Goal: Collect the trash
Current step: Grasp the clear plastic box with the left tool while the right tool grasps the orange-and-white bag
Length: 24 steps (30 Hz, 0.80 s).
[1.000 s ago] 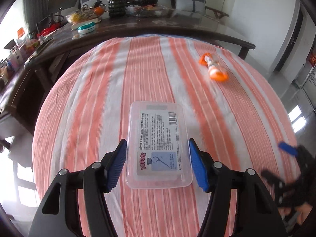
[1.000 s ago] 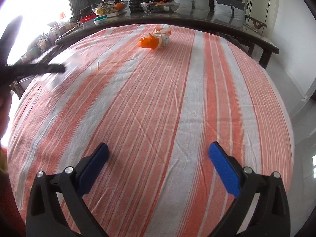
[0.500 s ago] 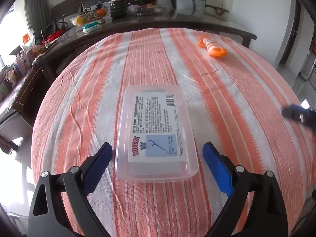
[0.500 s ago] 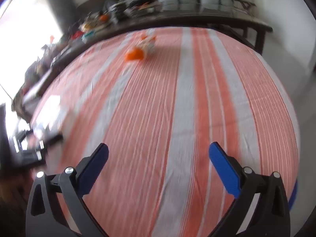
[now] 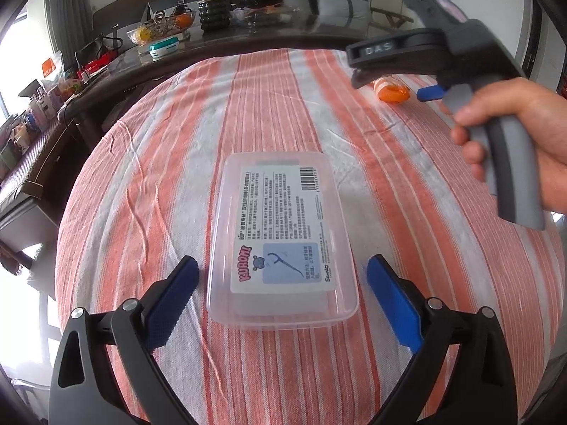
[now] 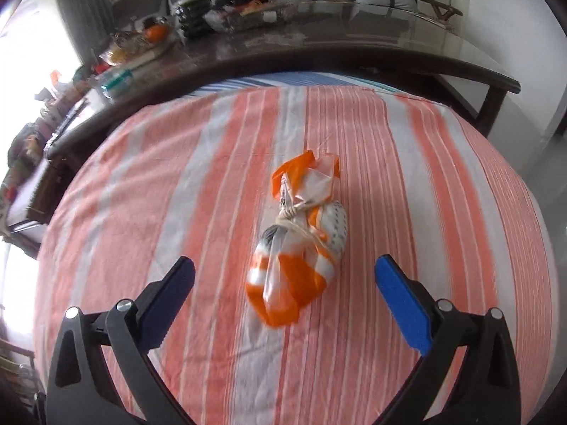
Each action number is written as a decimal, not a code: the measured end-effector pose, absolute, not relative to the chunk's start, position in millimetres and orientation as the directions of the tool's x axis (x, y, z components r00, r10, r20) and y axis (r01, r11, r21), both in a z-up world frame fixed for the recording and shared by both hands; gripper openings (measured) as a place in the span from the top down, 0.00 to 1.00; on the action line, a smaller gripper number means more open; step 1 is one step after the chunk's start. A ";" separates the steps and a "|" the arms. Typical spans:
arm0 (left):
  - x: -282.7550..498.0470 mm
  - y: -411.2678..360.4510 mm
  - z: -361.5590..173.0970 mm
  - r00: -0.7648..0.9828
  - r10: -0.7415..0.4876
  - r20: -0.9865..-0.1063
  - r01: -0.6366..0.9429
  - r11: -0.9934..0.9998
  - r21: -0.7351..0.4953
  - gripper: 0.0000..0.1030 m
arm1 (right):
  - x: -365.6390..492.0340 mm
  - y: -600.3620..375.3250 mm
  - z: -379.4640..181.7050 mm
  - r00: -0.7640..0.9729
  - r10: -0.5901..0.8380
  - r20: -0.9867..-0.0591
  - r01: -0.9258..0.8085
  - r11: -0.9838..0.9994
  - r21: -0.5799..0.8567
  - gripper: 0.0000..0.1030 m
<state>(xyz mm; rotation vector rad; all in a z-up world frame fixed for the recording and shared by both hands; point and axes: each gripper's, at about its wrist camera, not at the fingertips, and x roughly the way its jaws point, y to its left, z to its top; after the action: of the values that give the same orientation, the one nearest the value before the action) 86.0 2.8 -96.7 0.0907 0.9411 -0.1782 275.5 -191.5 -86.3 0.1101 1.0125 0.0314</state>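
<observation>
1. Clear plastic box [image 5: 281, 237], lid shut, contents unclear, lies flat on striped tablecloth [image 5: 141, 191].
2. Label reads "KUROMI" plus barcode.
3. Left gripper [image 5: 282, 276] just opened wide; pads clear of box sides.
4. Right gripper [image 6: 284, 285] wide, straddling knotted orange-white trash bag [image 6: 297, 244], mid-table, bare cloth around.
</observation>
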 end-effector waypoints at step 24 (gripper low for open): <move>86.1 5.3 -96.2 0.556 -0.168 -0.814 0.225 0.973 -0.047 0.05 | 51.6 -225.8 -89.4 0.475 0.189 -0.859 -0.280 0.958 0.055 0.48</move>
<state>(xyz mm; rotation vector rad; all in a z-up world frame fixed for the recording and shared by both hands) 86.1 5.3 -96.2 0.0649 0.9529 -0.2325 51.6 -225.8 -89.4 -0.0975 1.0368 0.2870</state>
